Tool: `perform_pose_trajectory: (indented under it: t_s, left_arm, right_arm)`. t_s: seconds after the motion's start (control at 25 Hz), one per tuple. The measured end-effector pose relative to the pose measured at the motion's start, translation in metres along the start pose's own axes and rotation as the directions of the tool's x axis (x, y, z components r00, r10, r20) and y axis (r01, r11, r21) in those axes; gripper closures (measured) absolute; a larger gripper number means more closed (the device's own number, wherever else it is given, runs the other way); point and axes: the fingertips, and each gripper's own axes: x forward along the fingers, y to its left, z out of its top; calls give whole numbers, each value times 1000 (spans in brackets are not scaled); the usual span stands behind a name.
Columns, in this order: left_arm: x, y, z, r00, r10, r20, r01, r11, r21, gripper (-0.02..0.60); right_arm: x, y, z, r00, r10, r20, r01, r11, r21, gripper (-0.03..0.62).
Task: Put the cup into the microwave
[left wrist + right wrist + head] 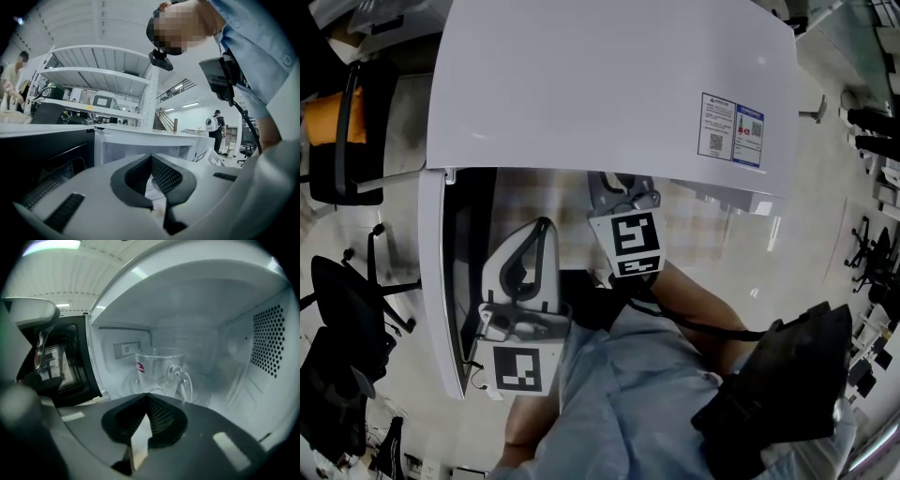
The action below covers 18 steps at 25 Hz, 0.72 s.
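Standing at the centre of the frame, the cup (161, 373) is sitting inside the open microwave (262, 394), while the right gripper (146, 395) and left gripper (151, 157) are each showing fingers pressed together

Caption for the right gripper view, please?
Glass cup standing inside the open microwave, shut right tool in front.

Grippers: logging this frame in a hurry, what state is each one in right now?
Left gripper: closed, holding nothing.
Right gripper: closed, empty; the cup stands inside the microwave, beyond its jaws.
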Motion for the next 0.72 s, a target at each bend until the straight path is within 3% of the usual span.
perform_pose_trajectory:
  t_s: [0.52,0.72]
  left_arm:
    - [2,10,9,1000,21,10,-21,1000,11,577]
    - [-10,-2,12,999,42,25,-43,999,28,577]
  right_arm:
    - [13,-3,11,1000,14,10,-13,1000,-25,591]
    - [-6,11,0,998,65,4,-65,997,-35,591]
